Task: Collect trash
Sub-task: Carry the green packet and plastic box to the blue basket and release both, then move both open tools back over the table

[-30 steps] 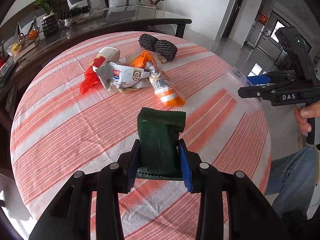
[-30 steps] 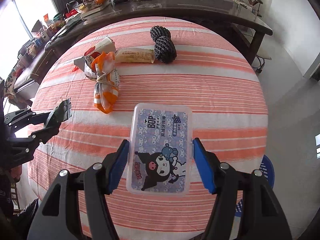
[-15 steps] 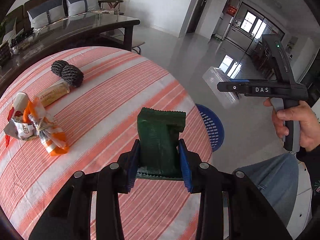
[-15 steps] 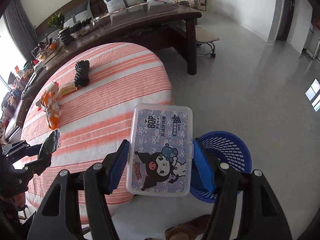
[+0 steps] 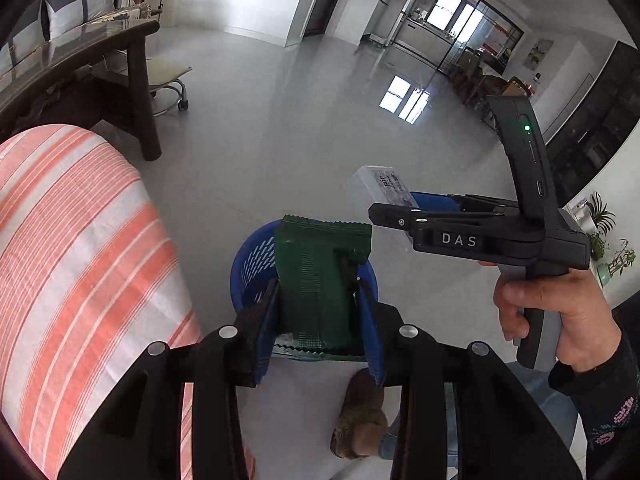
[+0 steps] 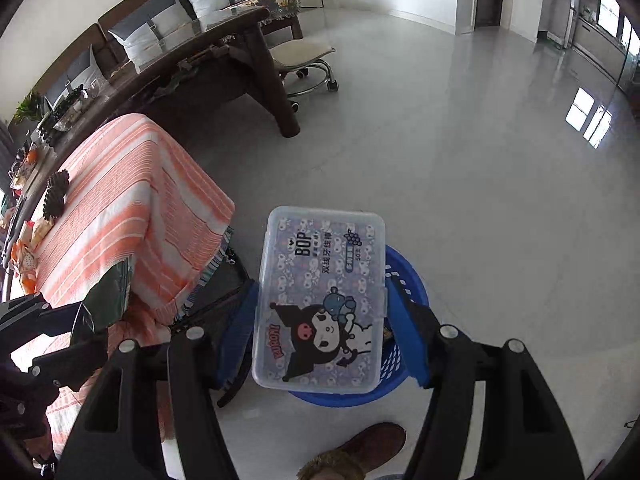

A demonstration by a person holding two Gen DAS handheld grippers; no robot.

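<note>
Left gripper (image 5: 318,312): green wrapper (image 5: 320,280) pinched | right gripper (image 6: 324,320): plastic box (image 6: 320,300) clamped | both held over blue basket (image 6: 404,280), unreleased | wrappers (image 6: 24,256) left on table (image 6: 132,208)

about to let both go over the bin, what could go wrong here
1. The plastic box in the right gripper is wide next to the blue basket; it may catch the rim and tip onto the floor.
2. The green wrapper in the left gripper is light and may flutter past.
3. A shoe stands close beside the basket; a step could knock it.
</note>
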